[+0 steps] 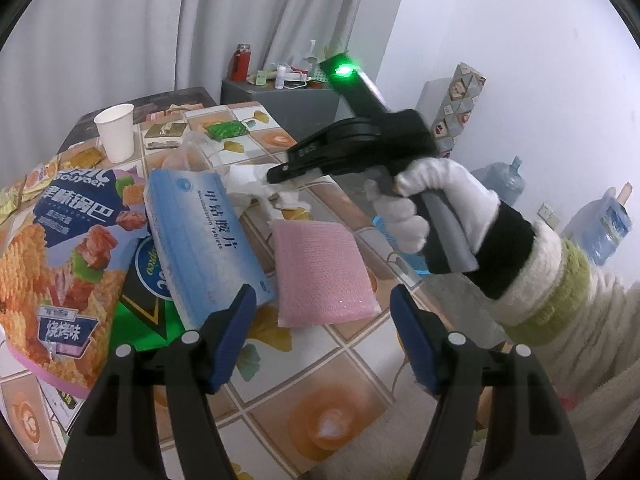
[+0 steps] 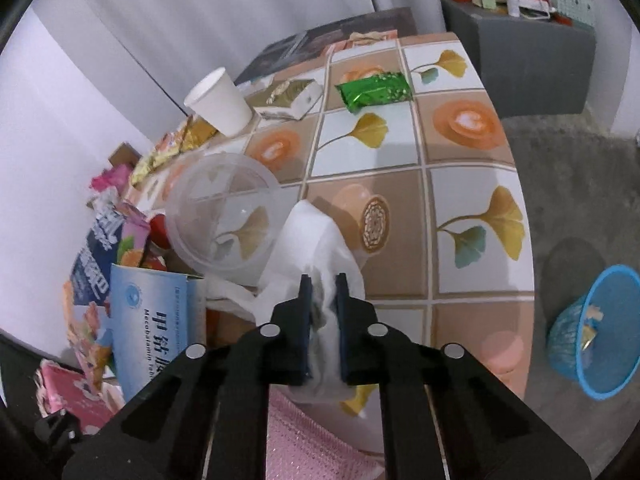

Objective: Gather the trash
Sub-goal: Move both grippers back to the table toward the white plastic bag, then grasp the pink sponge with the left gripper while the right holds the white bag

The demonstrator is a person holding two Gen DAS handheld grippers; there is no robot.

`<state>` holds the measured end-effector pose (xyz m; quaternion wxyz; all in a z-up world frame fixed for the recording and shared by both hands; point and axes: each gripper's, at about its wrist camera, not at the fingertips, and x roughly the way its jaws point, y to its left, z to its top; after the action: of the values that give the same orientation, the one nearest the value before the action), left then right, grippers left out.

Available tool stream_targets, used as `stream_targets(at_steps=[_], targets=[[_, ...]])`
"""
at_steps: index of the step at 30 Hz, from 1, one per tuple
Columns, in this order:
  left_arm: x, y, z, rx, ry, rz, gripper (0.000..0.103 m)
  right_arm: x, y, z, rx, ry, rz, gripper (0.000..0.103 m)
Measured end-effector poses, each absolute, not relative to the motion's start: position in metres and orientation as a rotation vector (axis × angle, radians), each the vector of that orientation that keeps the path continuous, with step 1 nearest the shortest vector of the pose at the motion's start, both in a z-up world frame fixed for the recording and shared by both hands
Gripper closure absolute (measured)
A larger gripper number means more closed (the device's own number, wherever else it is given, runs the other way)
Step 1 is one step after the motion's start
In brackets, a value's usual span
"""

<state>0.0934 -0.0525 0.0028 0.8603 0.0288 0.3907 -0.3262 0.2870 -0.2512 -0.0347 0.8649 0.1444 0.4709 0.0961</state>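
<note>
Place: looked like a lived-in home room.
Walls: hung with grey curtain.
Table: covered in tile-and-ginkgo oilcloth, littered with snack bag, pill box, cup.
Cabinet: crowded with toiletries.
Floor: held water jugs, blue bin.

A table covered with a tile-patterned cloth of ginkgo leaves and coffee cups carries the clutter. Near its far edge stand a white paper cup and a green foil wrapper. Nearer the middle lie a clear plastic lid and a crumpled white tissue. Toward the near edge rest a pink rectangular sponge, a light blue medicine box and a large printed snack bag. A blue mesh basket stands on the grey floor beside the table.
</note>
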Motion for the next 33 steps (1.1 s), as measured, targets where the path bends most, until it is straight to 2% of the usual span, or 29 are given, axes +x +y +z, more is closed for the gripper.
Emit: stream_targets(at_steps=[15,24,33], targets=[[0.114,-0.084,-0.008,0.079,0.863,-0.713,0.033,0.228,-0.318,-0.040,0.559,0.886,0.112,0.097],[0.135,-0.100,-0.030,0.075,0.975,-0.672,0.029,0.199,-0.318,-0.046,0.579,0.873,0.121,0.097],[0.124,-0.115,-0.034,0.138,0.988,-0.686,0.027,0.180,-0.311,-0.053,0.606,0.877,0.140,0.097]])
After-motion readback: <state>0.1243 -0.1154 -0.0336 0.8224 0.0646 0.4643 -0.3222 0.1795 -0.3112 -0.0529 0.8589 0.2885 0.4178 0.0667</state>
